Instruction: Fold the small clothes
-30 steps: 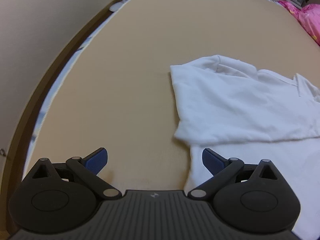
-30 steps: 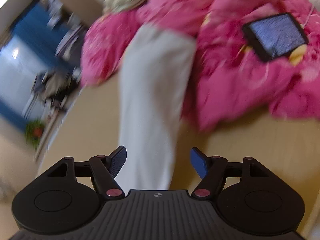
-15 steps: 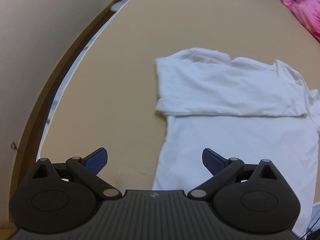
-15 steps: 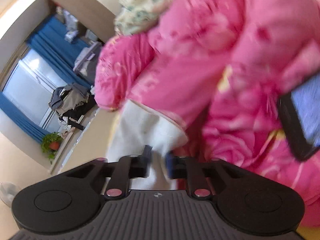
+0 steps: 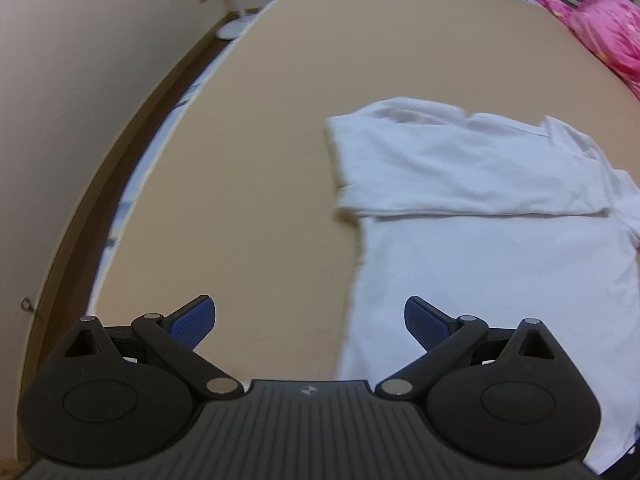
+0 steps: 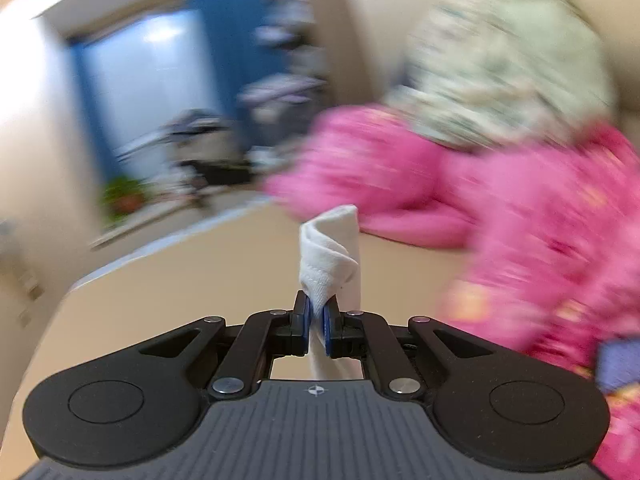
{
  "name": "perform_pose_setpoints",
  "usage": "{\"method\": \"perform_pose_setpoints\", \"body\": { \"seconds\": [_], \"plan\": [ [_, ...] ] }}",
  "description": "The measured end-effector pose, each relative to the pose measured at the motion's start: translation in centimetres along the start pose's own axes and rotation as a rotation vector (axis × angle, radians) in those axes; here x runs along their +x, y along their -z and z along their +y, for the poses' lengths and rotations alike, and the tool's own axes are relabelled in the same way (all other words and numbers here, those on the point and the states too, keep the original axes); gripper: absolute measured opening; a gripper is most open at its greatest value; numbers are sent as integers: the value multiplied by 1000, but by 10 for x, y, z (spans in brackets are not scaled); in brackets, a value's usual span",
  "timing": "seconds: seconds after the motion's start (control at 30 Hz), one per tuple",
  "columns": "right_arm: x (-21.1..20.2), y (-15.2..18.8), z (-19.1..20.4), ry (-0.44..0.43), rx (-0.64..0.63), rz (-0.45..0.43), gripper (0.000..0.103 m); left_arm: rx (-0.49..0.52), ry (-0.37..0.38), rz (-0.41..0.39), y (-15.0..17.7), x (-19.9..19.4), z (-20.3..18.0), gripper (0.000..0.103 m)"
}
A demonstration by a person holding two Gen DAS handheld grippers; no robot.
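No writing reads anywhere. The right gripper (image 6: 316,318) has its jaws clamped on a white cloth (image 6: 330,256); the left gripper (image 5: 310,318) hangs open-jawed over the white shirt (image 5: 480,216) on the bed (image 5: 248,168).

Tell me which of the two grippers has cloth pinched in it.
The right gripper: its blue pads are shut on a bunched fold of white cloth. The left gripper stands wide open, nothing between its fingers, above the white shirt.

The right gripper (image 6: 316,322) pinches a bunched white cloth (image 6: 330,256) — raised above the tan bed (image 6: 192,280), pink quilt (image 6: 520,208) blurred behind.
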State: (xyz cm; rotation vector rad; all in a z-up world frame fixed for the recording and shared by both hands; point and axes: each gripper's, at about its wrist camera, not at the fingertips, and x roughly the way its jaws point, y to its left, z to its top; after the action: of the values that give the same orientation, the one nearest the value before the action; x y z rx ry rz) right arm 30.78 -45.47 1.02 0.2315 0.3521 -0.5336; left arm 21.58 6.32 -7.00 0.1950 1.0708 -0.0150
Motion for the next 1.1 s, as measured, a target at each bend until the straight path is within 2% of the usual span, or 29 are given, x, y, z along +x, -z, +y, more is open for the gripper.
{"method": "perform_pose_setpoints", "body": {
  "seconds": [0.1,0.13,0.2,0.23,0.27,0.3,0.37,0.43,0.5,0.67,0.73,0.83,0.93,1.0,1.03,1.07,1.1],
  "plan": [
    [-29,24,115,-161,-102,-33,6,-70,-5,4,12,6,36,102],
    [-40,44,156,-220,-137,-31,7,-95,-7,8,17,8,47,102],
    [-54,87,222,-329,-185,40,12,-136,-9,15,24,12,67,102],
    [-59,115,250,-409,-216,113,29,-150,-12,17,27,14,74,102],
    [-65,143,271,-481,-254,187,53,-162,-16,17,30,16,81,102],
    [-71,173,287,-534,-304,265,62,-171,-20,17,33,17,86,102],
    [-84,221,297,-576,-427,363,65,-180,-24,22,36,22,95,102],
    [-91,245,276,-550,-512,382,65,-177,-21,25,35,28,97,102],
    [-88,246,235,-473,-536,390,65,-172,-4,23,30,35,94,102],
    [-56,207,106,-185,-432,398,65,-162,107,-6,-10,53,59,102],
    [-41,194,66,-108,-359,410,64,-149,153,-12,-32,64,36,102],
    [-23,185,29,-70,-267,413,62,-120,197,27,-65,86,2,102],
    [-13,194,2,-22,-208,422,60,-93,247,72,-91,108,-31,102],
    [-15,208,-7,-17,-143,423,51,-71,242,120,-106,127,-51,102],
    [-11,211,-15,-20,-107,430,36,-66,226,149,-113,140,-61,102],
    [-7,217,-19,-27,-82,440,31,-61,214,174,-115,150,-69,102],
    [-3,220,-23,-30,-67,450,31,-57,197,204,-117,161,-76,102]
  ]
}}
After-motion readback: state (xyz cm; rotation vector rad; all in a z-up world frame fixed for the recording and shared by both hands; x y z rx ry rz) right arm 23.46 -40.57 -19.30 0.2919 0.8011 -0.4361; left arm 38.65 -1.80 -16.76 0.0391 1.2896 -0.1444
